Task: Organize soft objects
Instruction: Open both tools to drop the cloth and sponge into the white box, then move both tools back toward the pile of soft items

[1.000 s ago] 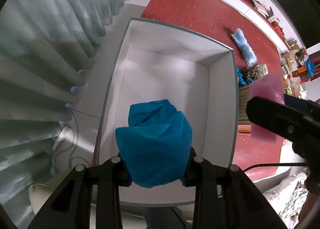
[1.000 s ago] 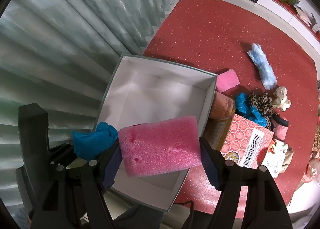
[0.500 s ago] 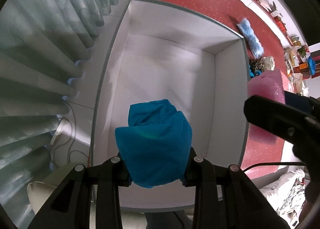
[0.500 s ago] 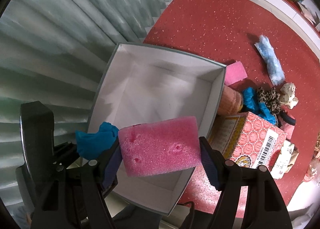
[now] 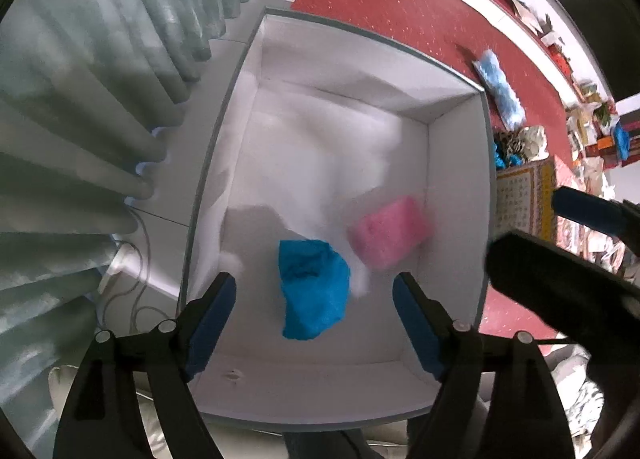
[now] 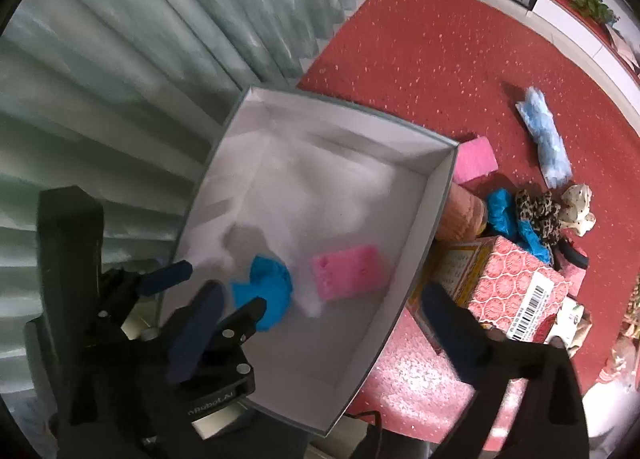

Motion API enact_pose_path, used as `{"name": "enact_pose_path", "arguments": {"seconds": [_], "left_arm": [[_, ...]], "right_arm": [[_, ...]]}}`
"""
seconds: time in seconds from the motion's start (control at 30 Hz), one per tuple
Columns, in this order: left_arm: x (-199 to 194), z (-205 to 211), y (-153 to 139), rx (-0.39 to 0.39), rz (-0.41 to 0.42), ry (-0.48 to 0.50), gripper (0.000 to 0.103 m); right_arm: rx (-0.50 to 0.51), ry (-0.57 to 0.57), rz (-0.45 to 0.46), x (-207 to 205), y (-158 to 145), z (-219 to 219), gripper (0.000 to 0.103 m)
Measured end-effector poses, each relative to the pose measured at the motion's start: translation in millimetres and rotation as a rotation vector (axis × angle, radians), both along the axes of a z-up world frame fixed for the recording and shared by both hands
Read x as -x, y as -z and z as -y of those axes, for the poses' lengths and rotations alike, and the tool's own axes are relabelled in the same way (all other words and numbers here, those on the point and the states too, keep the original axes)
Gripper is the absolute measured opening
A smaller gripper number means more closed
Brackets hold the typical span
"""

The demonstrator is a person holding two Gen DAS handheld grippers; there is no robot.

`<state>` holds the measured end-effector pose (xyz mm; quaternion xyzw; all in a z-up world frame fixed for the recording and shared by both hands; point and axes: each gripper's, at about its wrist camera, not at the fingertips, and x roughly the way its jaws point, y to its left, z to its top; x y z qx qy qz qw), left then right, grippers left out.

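Soft blue cloth (image 5: 314, 289) and pink sponge (image 5: 388, 237) are dropping loose into the white box (image 5: 458, 163), so let both the left gripper (image 5: 314, 313) and right gripper (image 6: 320, 323) finish opening, nothing between their jaws, before you lift straight clear

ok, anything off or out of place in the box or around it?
Nothing damaged. The blue cloth and pink sponge are inside the white box, blurred, apparently mid-drop. Both tools' jaws are opening with nothing between the pads. A loose heap of soft things sits unsorted on the red floor beside the box.
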<state>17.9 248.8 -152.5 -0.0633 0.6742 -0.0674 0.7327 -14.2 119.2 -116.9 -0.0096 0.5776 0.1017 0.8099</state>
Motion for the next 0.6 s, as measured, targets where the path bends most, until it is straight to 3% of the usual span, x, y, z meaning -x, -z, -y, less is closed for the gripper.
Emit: {"name": "enact_pose_path", "arguments": {"seconds": [0.1, 0.2, 0.6], "left_arm": [[0, 0, -6, 0.014, 0.015, -0.004, 0.085], [0, 1, -9, 0.019, 0.013, 0.001, 0.093], [-3, 3, -31, 0.036, 0.02, -0.008, 0.093]], "right_arm": [[0.001, -0.007, 0.03, 2, -8, 0, 0.102], [-0.011, -0.003, 0.049, 4, -16, 2, 0.102], [-0.083, 0.053, 0.132, 18, -48, 17, 0.102]]}}
